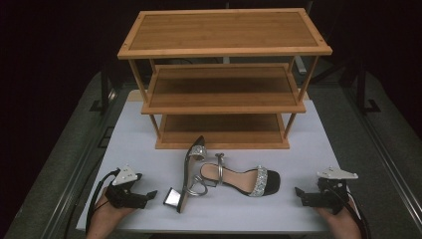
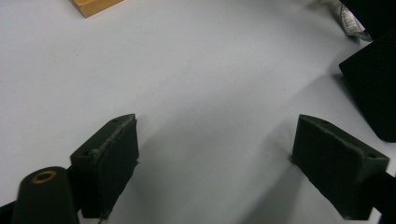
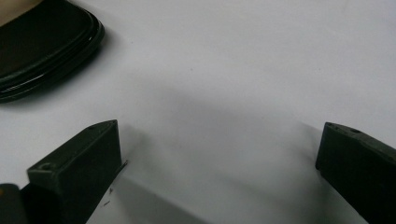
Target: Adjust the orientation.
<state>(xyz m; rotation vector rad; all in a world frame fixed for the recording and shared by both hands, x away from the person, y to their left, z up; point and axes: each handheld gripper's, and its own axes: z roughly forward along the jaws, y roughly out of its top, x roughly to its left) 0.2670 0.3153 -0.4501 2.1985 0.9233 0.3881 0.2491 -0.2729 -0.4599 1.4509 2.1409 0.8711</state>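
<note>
Black sandals, silver straps; white table.

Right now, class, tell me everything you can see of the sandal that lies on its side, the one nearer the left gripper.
The tipped sandal is black with a sparkly silver toe band, a thin silvery ankle strap and a mirror-like block heel. It lies on its side on the white table, toe toward the wooden shelf, heel toward the person. Its strap end meets the heel end of the upright sandal; whether they touch is unclear. No gripper touches it.
</note>
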